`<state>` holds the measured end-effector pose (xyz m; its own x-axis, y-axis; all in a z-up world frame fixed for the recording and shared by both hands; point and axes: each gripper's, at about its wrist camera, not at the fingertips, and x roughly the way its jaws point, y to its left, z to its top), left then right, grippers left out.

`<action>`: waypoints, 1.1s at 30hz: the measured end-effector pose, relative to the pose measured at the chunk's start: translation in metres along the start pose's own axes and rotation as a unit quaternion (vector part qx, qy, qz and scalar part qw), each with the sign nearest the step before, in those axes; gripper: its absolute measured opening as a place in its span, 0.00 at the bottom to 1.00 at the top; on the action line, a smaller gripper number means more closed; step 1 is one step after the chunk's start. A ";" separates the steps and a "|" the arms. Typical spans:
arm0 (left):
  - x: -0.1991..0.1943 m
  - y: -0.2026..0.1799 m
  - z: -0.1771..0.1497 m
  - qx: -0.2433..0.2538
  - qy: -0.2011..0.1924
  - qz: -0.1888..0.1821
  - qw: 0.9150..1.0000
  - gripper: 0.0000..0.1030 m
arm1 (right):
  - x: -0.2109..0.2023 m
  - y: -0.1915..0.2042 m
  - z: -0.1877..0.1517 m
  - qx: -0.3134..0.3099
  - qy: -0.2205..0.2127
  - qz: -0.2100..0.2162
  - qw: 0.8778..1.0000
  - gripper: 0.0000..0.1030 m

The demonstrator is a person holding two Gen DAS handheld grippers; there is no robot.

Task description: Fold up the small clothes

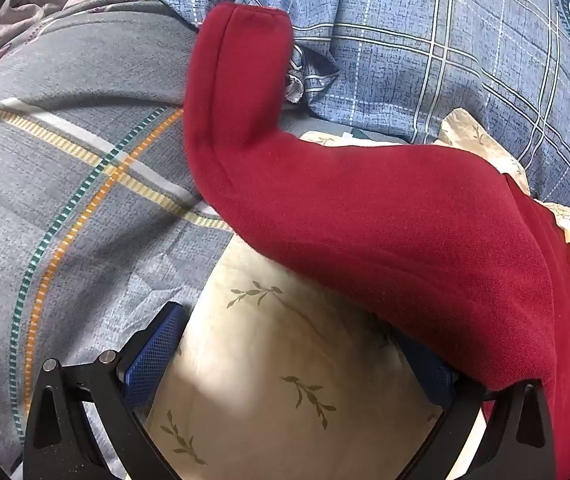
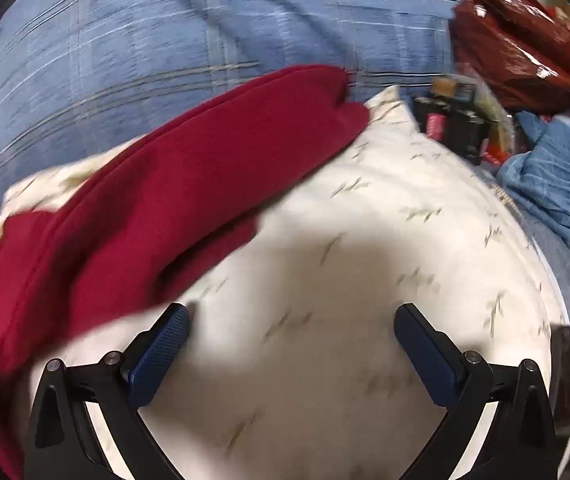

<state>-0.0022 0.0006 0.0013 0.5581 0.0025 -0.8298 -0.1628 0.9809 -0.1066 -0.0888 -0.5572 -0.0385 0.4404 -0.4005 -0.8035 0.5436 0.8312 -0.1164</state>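
Observation:
A dark red fleece garment (image 1: 385,208) lies across a cream cloth with a leaf print (image 1: 285,360). One sleeve (image 1: 237,80) stretches away onto the grey bedding. My left gripper (image 1: 293,320) stands open over the cream cloth; the red fabric drapes over its right finger and hides the tip. In the blurred right wrist view the same red garment (image 2: 165,192) runs from the lower left up to a sleeve end (image 2: 325,96). My right gripper (image 2: 293,320) is open above bare cream cloth (image 2: 365,240), just right of the garment's edge, with nothing between its fingers.
Grey bedding with orange and teal stripes (image 1: 65,200) fills the left. Blue plaid bedding (image 1: 445,60) lies behind. A dark red plastic bag (image 2: 517,40), small boxes (image 2: 453,120) and a blue denim piece (image 2: 557,176) crowd the right side.

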 end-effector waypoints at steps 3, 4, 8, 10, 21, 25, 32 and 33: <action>-0.013 -0.001 -0.008 0.008 -0.011 0.010 1.000 0.95 | -0.042 0.022 -0.032 -0.038 -0.025 0.024 0.999 1.00; -0.015 -0.001 -0.008 0.012 -0.005 0.009 1.000 0.91 | -0.052 0.029 -0.034 -0.043 -0.026 0.038 0.998 1.00; -0.042 -0.006 -0.022 0.039 -0.011 0.012 0.999 0.89 | -0.085 0.052 -0.046 -0.061 -0.024 0.103 0.993 1.00; -0.062 -0.011 -0.030 0.051 -0.022 0.001 0.998 0.89 | -0.103 0.073 -0.052 -0.085 -0.038 0.118 0.989 1.00; -0.188 -0.020 -0.091 0.114 -0.083 -0.046 0.989 0.90 | -0.140 0.179 -0.066 -0.132 -0.060 0.199 0.969 1.00; -0.204 -0.025 -0.095 0.122 -0.082 -0.050 0.988 0.90 | -0.148 0.197 -0.068 -0.133 -0.063 0.203 0.968 1.00; -0.206 -0.050 -0.084 0.130 -0.063 -0.051 0.988 0.89 | -0.142 0.215 -0.073 -0.140 -0.055 0.191 0.970 1.00; -0.199 -0.054 -0.081 0.133 -0.061 -0.048 0.988 0.89 | -0.143 0.217 -0.072 -0.142 -0.054 0.190 0.970 1.00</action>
<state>-0.1703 -0.0685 0.1276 0.6576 -0.0847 -0.7486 0.1050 0.9943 -0.0203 -0.0853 -0.2920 0.0088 0.6507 -0.0702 -0.7561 0.1161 0.9932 0.0076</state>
